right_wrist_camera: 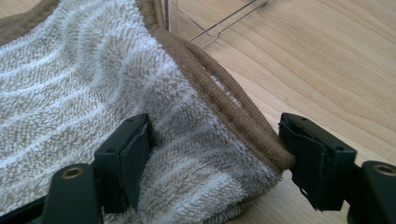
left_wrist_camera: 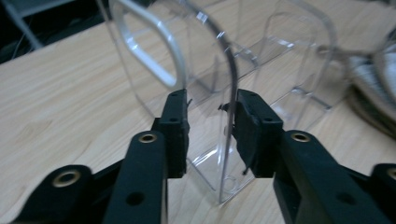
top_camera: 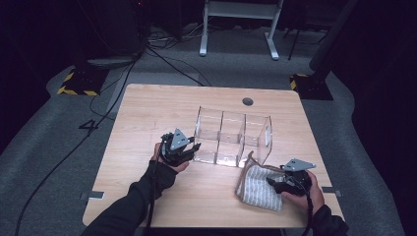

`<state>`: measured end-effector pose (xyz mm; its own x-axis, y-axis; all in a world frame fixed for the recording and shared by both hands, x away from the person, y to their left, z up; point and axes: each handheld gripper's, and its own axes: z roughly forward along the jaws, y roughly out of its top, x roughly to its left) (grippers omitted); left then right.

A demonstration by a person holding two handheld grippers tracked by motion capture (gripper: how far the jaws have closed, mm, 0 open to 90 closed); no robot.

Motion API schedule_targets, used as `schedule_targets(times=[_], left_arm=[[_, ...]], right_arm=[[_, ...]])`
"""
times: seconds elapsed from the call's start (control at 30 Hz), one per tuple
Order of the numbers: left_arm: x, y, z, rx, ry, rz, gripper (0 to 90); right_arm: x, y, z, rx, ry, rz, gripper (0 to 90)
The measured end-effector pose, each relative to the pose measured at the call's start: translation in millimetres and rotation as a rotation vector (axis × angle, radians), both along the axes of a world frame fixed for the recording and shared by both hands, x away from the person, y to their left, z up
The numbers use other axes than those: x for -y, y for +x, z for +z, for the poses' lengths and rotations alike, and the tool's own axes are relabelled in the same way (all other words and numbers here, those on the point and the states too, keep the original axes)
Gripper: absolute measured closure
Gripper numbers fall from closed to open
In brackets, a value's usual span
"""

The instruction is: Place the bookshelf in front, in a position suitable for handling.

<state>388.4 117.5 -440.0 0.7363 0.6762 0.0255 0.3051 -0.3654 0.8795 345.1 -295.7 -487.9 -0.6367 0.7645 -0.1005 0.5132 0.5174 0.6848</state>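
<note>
the left hand-held gripper [top_camera: 195, 146] is sitting at the left end of the clear organiser [top_camera: 232, 135], which is standing mid-worktop. in the left gripper view its jaws are standing apart on either side of the organiser's [left_wrist_camera: 224, 93] thin end wall, one inside and one outside, not yet pressing on it as far as i can tell. the organiser is looking like hard, glossy transparent plastic, with three compartments in a row and a rounded cut-out handle in each end wall. i am judging it to be light, stiff and slippery, so a pinch on the wall edge is likely to slide unless the jaws are closing squarely; too hard a squeeze could be cracking or scratching it. the wall below the handle cut-out is seeming the best place to take hold.

further right, a folded towel [top_camera: 256, 185] is lying on the wooden worktop [top_camera: 142, 113] just in front of the organiser's right end, its far edge touching or nearly touching the plastic. the right hand-held gripper [top_camera: 271, 182] is reaching onto it from the right. in the right gripper view the jaws are spread wide across the towel's [right_wrist_camera: 84, 79] corner, one pad resting on the pile, the other just outside the brown piped hem, nothing clamped. the towel is looking soft, thick and limp, beige with pale stripes; i am expecting it to sag and unfold if lifted by one layer, so gripping through the doubled hem is seeming safest.
</note>
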Motion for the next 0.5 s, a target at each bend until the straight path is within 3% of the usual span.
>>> schedule_targets(times=[0.17, 0.2, 0.23, 0.3, 0.43, 0.5], left_arm=[[-1.2, 5.6, 6.8, 0.034, -0.001, -0.037, 45.9], [0.3, 12.3, 7.9, -0.002, -0.006, -0.071, 40.6], [1.0, 15.1, 8.1, -0.010, 0.004, -0.080, 38.5], [2.7, 20.5, 7.4, -0.015, 0.000, -0.103, 37.9], [7.1, 24.3, 6.5, -0.019, 0.017, -0.125, 29.6], [9.5, 27.6, 6.2, -0.012, 0.020, -0.159, 28.8]], right_arm=[[-1.4, -4.1, 3.4, 0.033, -0.007, 0.013, 29.3], [-1.8, -7.3, 6.5, 0.050, 0.003, 0.020, 31.5], [-1.4, -8.7, 8.2, 0.062, 0.009, 0.025, 32.1], [-0.9, -11.0, 10.7, 0.051, 0.033, 0.042, 31.9], [-2.9, -15.9, 10.5, 0.022, 0.037, 0.098, 30.8], [-4.5, -17.0, 8.4, 0.002, 0.035, 0.112, 29.2]])
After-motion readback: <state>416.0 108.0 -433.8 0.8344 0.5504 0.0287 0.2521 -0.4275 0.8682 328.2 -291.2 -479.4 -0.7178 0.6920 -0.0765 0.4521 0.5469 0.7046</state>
